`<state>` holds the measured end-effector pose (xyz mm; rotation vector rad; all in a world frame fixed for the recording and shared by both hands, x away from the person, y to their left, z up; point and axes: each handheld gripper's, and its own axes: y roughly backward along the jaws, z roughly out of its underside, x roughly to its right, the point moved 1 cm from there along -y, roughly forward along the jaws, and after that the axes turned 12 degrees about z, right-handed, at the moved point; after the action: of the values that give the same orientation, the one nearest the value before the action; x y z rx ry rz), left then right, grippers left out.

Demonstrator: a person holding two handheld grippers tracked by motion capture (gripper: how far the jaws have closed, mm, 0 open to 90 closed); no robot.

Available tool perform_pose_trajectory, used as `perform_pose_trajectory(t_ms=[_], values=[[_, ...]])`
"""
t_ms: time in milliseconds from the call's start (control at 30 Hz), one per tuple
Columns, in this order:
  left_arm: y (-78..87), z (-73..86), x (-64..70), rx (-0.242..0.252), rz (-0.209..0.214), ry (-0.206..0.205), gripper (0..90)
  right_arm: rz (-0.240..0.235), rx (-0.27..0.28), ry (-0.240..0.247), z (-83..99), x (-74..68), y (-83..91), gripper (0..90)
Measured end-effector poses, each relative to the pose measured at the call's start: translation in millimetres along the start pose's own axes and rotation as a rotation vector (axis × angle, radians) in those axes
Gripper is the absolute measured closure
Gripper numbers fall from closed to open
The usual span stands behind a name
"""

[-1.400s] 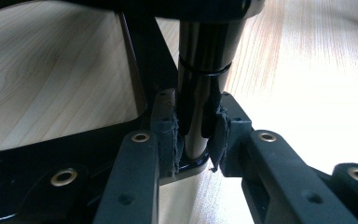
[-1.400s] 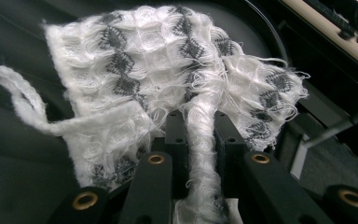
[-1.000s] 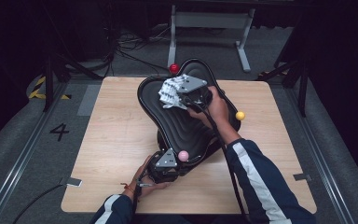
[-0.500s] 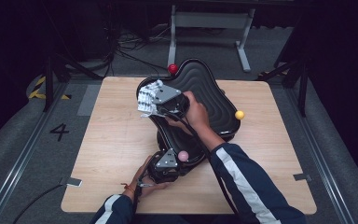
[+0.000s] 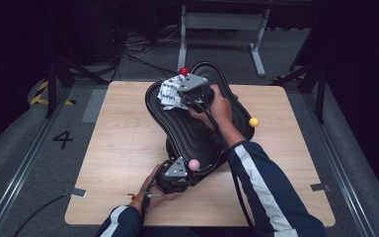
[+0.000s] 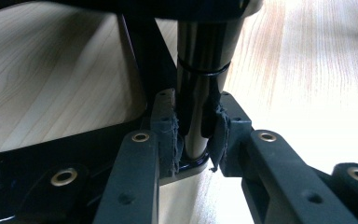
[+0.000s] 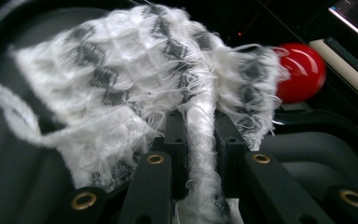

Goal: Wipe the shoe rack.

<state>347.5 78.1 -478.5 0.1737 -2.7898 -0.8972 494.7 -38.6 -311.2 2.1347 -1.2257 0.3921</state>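
Note:
A black moulded seat (image 5: 197, 136) lies on the wooden table (image 5: 118, 163), with a red ball (image 5: 183, 71) at its far edge. My right gripper (image 5: 179, 96) is over the seat's far left part, shut on a white and grey knitted cloth (image 5: 169, 93). In the right gripper view the cloth (image 7: 121, 84) bunches between the jaws of the right gripper (image 7: 199, 135), against the dark seat, with the red ball (image 7: 300, 70) behind. My left gripper (image 5: 178, 169) is at the seat's near end. Its view shows the left gripper (image 6: 196, 133) shut on a glossy black post (image 6: 200, 70).
A pink ball (image 5: 193, 164) sticks out beside the left gripper and a yellow ball (image 5: 253, 122) at the seat's right edge. Bare tabletop (image 6: 307, 70) lies on both sides of the seat. A metal stand (image 5: 222, 22) and cables sit on the floor beyond.
My right gripper swept the cloth leftward across the seat, then back a little toward the far edge. The seat has turned slightly. The left gripper keeps its hold in place.

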Motion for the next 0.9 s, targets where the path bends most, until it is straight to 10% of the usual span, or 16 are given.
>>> perform_pose_trajectory(t_ms=[400,900], values=[[6.5,5.1,-3.9,0.011,-0.007,0.031,73.4,0.085,-0.069,-0.005,19.3,32.7,-10.2,78.2],[5.6,6.3,-5.5,0.032,0.010,0.048,73.3,0.129,-0.179,-0.183,65.8,94.2,-18.3,77.7]])
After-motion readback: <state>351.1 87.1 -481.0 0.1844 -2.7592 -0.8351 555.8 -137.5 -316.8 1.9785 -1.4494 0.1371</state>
